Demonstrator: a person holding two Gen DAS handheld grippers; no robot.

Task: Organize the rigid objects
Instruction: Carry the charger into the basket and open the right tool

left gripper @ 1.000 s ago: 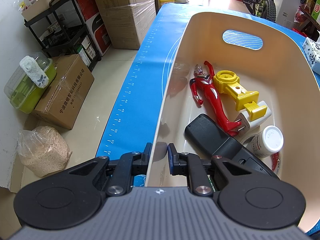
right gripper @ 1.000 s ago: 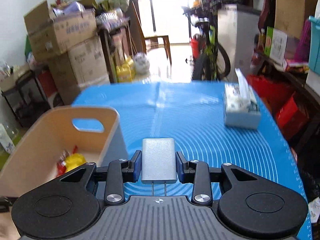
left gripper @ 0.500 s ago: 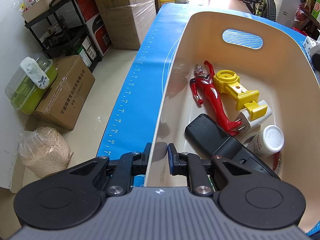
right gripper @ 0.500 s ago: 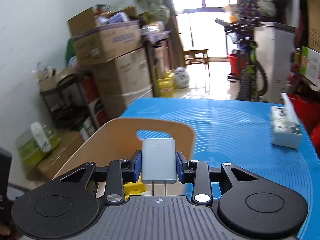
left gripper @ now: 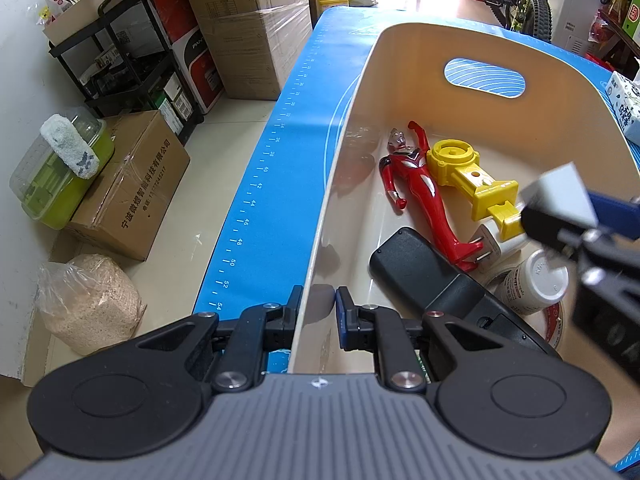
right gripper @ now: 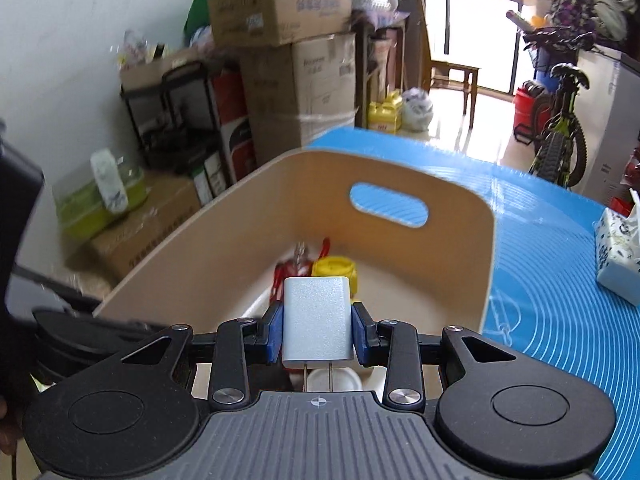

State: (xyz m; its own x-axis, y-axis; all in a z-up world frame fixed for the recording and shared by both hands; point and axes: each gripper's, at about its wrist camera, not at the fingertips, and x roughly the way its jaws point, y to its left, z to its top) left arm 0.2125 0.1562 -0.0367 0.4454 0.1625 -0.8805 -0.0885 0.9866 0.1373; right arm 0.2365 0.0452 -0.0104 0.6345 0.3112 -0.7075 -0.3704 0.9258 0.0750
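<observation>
A beige bin (left gripper: 404, 80) stands on the blue mat (left gripper: 280, 168). My left gripper (left gripper: 316, 312) is shut on the bin's near left wall. Inside lie a red toy figure (left gripper: 420, 188), a yellow plastic part (left gripper: 468, 172), a black remote (left gripper: 432, 280), a white plug (left gripper: 496, 246) and a white bottle (left gripper: 536, 284). My right gripper (right gripper: 318, 332) is shut on a grey charger block (right gripper: 318, 316) and holds it over the bin's (right gripper: 400, 184) inside; the block (left gripper: 560, 192) shows at the right in the left wrist view.
A tissue pack (right gripper: 620, 252) lies on the mat to the right of the bin. Cardboard boxes (left gripper: 132, 184), a black shelf (left gripper: 132, 68) and a sack (left gripper: 88, 300) stand on the floor left of the table. A bicycle (right gripper: 560, 120) stands beyond the table.
My right gripper has carried the grey charger block left, from over the mat to over the bin, and now shows in the left wrist view. The left gripper has stayed put.
</observation>
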